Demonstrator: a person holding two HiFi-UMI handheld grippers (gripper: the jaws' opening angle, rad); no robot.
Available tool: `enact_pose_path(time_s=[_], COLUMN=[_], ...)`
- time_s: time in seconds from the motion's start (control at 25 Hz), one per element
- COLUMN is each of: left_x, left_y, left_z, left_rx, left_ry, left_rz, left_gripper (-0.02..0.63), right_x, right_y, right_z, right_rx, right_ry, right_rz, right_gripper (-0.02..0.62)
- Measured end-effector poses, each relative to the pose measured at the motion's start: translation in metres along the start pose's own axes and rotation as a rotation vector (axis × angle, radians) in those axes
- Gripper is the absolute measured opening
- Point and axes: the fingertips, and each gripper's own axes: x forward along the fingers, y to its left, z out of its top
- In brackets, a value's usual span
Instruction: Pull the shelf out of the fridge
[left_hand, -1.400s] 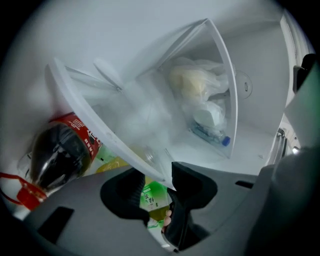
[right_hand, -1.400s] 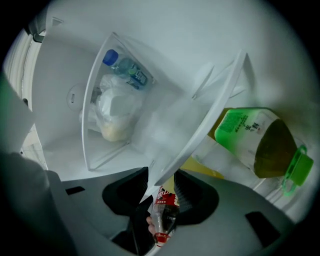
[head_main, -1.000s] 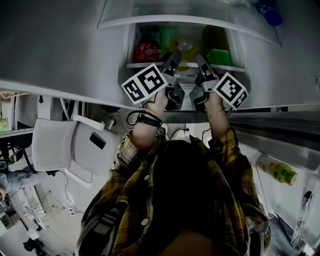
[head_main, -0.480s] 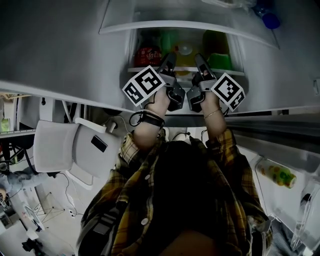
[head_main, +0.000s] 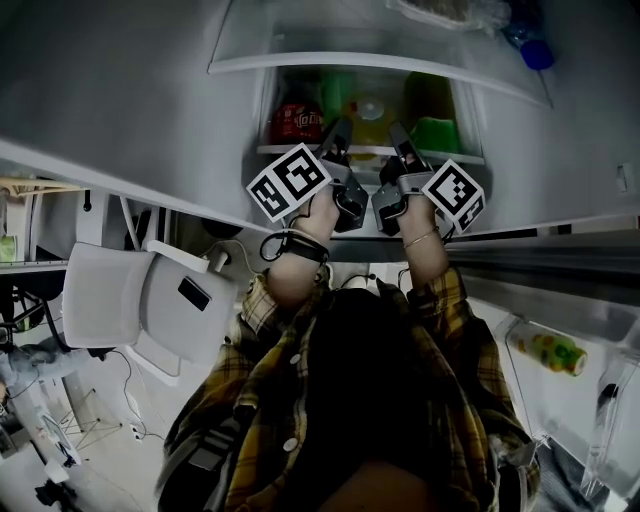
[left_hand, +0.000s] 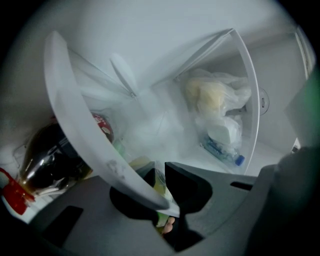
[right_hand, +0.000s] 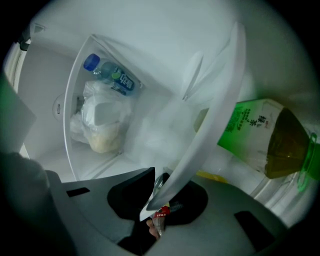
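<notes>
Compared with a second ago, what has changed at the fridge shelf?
The jaws of both grippers have just been closing. The left gripper and the right gripper have now taken hold of the front rim of the shelf, one on each side. Unchanged: both hands sit at the same spot, the shelf is not pulled out yet, and the cola bottle and green bottle on it have not shifted.

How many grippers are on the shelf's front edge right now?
2. The left gripper and right gripper sit side by side near the middle of the shelf's front edge. Both have just been closing, with the rim between their jaws.
</notes>
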Motion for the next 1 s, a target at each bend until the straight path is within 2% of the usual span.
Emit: enact_pose_path(time_s=[1.0], left_x=[-0.039], left_y=[-0.007], left_z=[-0.022], left_rx=[-0.023], left_ry=[0.011], left_rz=[-0.024], left_gripper=[0.07], right_x=[-0.039], right_y=[0.006], right_z=[-0.021], right_rx=[-0.001], right_ry=[0.012], right_rz=[0.006], right_gripper=[0.068])
